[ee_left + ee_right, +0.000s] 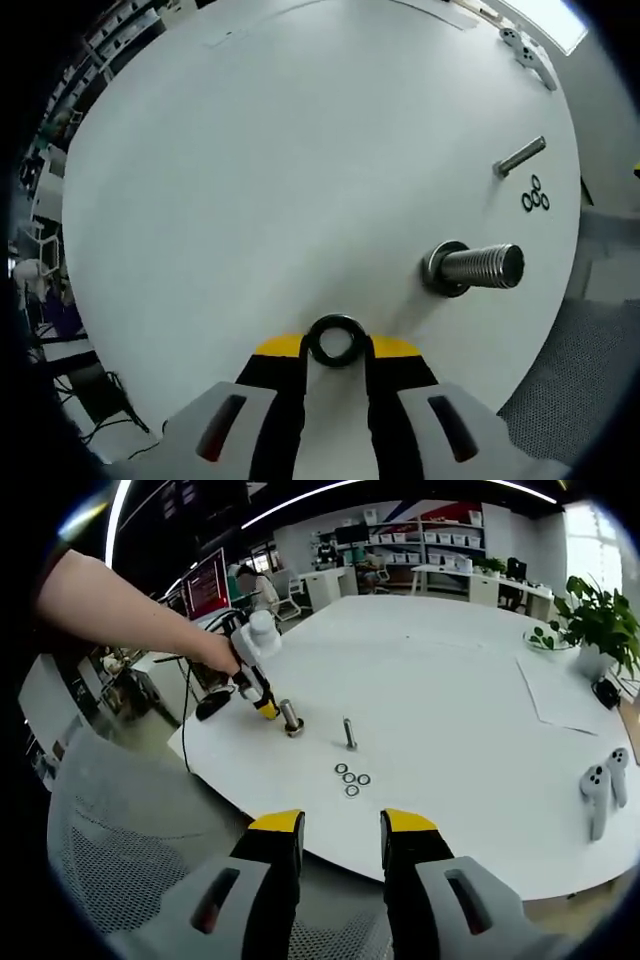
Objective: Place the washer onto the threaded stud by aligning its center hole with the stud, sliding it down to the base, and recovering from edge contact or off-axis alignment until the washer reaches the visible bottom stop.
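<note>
In the left gripper view, the left tongs (pixel 337 352) pinched the washer (pixel 335 340) just short of the threaded stud (pixel 470 268) — hole not yet aligned.

In the right gripper view, the right tongs (pixel 340 832) hung parted and unladen off the table (pixel 470 700) edge — clear.

left gripper view: low, close over table (pixel 250 150), stud (pixel 478 268) right of centre | right gripper view: off table (pixel 450 690) edge, farther back, facing across room | shared: stud (pixel 291 718), bolt (pixel 520 156) (pixel 349 732), spare washers (pixel 536 195) (pixel 352 778)
</note>
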A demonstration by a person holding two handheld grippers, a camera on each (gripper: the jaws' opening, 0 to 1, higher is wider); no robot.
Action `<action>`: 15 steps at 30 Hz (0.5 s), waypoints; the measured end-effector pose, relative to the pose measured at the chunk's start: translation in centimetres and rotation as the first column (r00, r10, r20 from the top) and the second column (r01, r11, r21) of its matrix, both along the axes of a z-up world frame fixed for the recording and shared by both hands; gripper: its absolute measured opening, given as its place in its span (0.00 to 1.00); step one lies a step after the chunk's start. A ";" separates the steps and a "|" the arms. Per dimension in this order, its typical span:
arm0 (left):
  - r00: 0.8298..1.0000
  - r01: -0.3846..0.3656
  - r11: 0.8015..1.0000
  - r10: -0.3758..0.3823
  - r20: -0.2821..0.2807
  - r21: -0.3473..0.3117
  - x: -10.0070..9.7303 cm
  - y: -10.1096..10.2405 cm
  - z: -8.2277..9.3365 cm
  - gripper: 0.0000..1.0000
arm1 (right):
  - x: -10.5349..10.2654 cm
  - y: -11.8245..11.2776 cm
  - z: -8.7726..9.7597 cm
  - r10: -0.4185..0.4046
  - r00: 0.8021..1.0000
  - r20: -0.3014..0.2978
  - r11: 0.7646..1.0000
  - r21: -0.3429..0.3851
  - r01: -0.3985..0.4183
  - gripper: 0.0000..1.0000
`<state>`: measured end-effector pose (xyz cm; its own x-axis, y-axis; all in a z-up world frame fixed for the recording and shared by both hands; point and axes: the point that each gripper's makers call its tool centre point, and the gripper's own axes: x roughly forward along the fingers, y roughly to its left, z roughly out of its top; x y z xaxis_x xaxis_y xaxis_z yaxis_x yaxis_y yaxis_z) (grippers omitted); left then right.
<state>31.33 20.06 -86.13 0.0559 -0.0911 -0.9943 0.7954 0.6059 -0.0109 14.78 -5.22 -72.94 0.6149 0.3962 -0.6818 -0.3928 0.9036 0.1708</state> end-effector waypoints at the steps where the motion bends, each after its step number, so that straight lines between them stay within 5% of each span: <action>1: 1.000 0.008 1.000 -0.008 0.001 0.006 -0.3 0.2 -0.1 0.20 | 0.0 0.0 0.0 0.000 1.000 0.000 1.000 -0.001 0.000 0.33; 9: 0.996 0.054 0.997 -0.050 -0.068 0.061 -2.7 1.8 -0.3 0.21 | 0.0 0.0 0.0 0.005 1.000 0.001 1.000 -0.003 -0.005 0.33; 15: 1.000 0.012 1.000 -0.012 0.015 0.000 -2.7 1.8 0.0 0.22 | 0.0 0.0 0.1 0.000 1.000 0.005 1.000 0.000 0.000 0.33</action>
<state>28.59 21.86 -86.15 0.0698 -0.0915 -0.9934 0.8024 0.5967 0.0014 14.78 -5.21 -72.86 0.6182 0.3965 -0.6787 -0.3939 0.9035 0.1690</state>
